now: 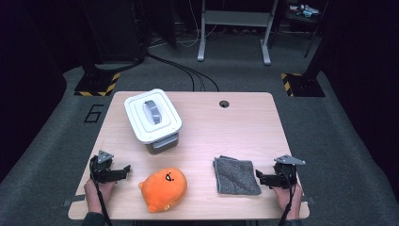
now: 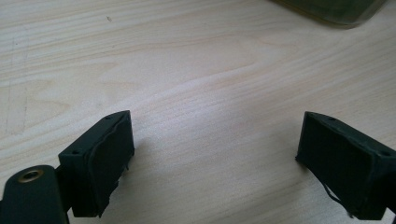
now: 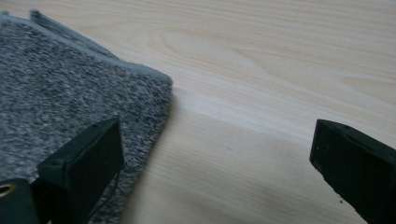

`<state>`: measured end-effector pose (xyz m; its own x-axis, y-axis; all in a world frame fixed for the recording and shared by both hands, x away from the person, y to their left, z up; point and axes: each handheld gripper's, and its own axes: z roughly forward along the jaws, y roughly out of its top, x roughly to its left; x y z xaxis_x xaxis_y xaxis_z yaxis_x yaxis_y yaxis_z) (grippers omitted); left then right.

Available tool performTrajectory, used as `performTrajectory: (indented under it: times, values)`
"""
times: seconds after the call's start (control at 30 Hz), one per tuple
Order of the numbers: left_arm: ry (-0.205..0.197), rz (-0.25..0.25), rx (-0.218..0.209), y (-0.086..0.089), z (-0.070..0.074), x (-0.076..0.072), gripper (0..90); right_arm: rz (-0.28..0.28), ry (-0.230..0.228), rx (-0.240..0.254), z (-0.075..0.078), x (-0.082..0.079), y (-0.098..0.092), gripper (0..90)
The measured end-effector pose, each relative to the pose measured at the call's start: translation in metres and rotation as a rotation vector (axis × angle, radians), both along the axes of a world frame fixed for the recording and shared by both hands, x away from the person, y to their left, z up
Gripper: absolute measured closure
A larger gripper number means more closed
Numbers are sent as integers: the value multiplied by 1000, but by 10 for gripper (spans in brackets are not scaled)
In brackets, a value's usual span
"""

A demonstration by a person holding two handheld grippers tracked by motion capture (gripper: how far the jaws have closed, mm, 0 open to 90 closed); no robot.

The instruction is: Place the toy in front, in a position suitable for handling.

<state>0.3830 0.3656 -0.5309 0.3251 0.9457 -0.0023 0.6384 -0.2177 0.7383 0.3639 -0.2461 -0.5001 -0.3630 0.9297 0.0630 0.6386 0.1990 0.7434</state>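
- A pale wooden table (image 1: 211, 136) stands on grey carpet in a dark room, with cables and a metal frame beyond it.
- The left gripper (image 1: 123, 170) rests near the table's front left corner, jaws spread wide over bare wood.
- The right gripper (image 1: 258, 176) sits at the front right, jaws also wide apart and empty.
- A folded grey cloth (image 1: 236, 176) lies flat just beside the right gripper; in the right gripper view one jaw sits over its edge.
- The cloth's long axis runs roughly front to back, slightly slanted.
- An orange plush toy (image 1: 163, 189) lies just right of the left gripper; a lidded white container (image 1: 152, 115) stands farther back.
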Motion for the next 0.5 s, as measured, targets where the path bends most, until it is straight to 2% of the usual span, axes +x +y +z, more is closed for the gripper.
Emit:
performTrajectory:
  times: [0.23,0.37,0.5]
  values:
    - [1,0,0,0,0,0,106,60,-12,21,9,-2,16,23]
    - [4,-2,1,0,0,0,105,87,-2,30,10,-2,28,22]
    - [1,0,0,0,0,0,105,125,2,14,9,-2,39,16]
